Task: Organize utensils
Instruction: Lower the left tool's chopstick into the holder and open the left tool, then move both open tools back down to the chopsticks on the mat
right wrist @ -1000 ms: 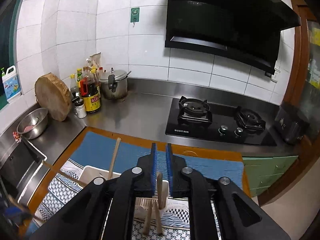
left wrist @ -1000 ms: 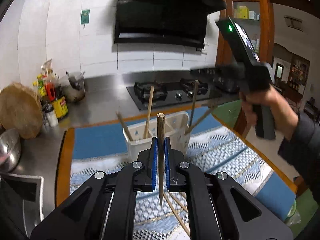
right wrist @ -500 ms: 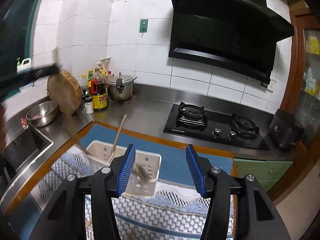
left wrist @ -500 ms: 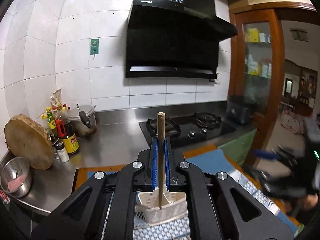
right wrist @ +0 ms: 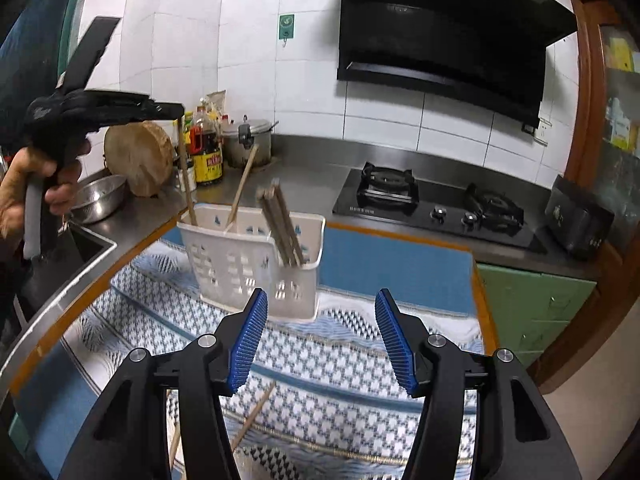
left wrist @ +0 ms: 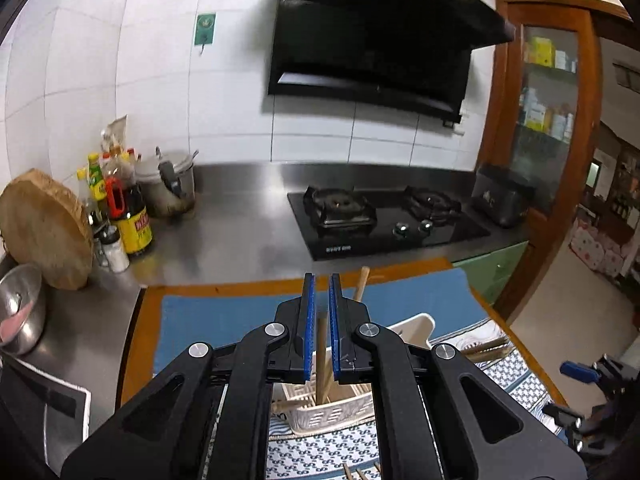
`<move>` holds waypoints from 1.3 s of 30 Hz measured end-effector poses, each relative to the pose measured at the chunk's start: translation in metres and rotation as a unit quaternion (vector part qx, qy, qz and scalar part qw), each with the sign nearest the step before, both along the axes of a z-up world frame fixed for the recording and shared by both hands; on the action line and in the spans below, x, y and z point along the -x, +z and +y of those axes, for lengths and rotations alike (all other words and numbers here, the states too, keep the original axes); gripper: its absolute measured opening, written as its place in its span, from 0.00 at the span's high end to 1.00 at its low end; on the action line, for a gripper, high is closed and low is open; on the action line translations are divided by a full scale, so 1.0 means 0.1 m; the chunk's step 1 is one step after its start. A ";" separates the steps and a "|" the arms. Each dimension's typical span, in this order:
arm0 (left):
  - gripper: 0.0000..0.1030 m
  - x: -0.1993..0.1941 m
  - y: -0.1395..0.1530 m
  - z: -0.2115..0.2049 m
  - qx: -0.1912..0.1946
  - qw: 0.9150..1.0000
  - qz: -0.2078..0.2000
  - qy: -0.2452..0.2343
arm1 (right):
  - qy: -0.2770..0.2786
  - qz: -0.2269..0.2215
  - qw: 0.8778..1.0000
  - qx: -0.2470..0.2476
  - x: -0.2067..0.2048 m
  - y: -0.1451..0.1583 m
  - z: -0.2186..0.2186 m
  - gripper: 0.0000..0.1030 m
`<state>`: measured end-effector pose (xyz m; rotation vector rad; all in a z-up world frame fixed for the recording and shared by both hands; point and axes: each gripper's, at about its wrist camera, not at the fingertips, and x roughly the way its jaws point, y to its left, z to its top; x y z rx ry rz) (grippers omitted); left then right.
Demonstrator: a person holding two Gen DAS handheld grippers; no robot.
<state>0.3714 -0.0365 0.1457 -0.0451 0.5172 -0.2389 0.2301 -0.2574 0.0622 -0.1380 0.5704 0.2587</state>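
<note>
The left hand-held gripper (left wrist: 321, 320) had black angular arms, round silver screws and ribbed blue pads (left wrist: 308, 320). The right hand-held gripper (right wrist: 320, 336) matched it. At nine o'clock in the right view, a bare-skinned hand (right wrist: 28, 188) wrapped a grey handle.

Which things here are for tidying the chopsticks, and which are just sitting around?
For the job:
- white utensil basket
- chopsticks standing in it
- loose chopstick on the mat
- left gripper
- right gripper

Just sitting around:
- gas stove
- sauce bottle
- round wooden board
- metal bowl
- pot
</note>
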 end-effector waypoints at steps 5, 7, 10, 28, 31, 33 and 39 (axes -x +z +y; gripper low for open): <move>0.91 0.04 -0.01 0.01 0.001 1.000 0.006 0.002 | 0.001 0.014 1.000 -0.010 0.24 -0.16 0.01 0.38; 0.89 0.12 0.02 0.02 0.005 1.000 0.005 -0.001 | 0.001 0.028 0.999 -0.016 0.37 -0.25 0.02 0.36; 0.67 0.35 0.06 0.04 0.002 1.000 -0.011 0.000 | -0.002 0.047 0.999 -0.024 0.58 -0.42 0.04 0.36; 0.19 1.97 -0.75 0.30 -0.026 0.999 -0.016 0.037 | -0.030 0.133 0.990 -0.037 1.36 -1.38 0.49 0.53; 0.13 2.14 -0.90 0.36 -0.022 0.998 -0.009 0.054 | -0.043 0.148 0.986 -0.056 1.37 -1.50 0.50 0.64; 0.12 2.23 -0.99 0.40 -0.018 0.998 -0.002 0.057 | -0.045 0.157 0.984 -0.072 1.37 -1.55 0.51 0.69; 0.10 2.39 -1.24 0.48 -0.017 0.997 0.020 0.076 | -0.053 0.162 0.983 -0.069 1.34 -1.61 0.60 0.77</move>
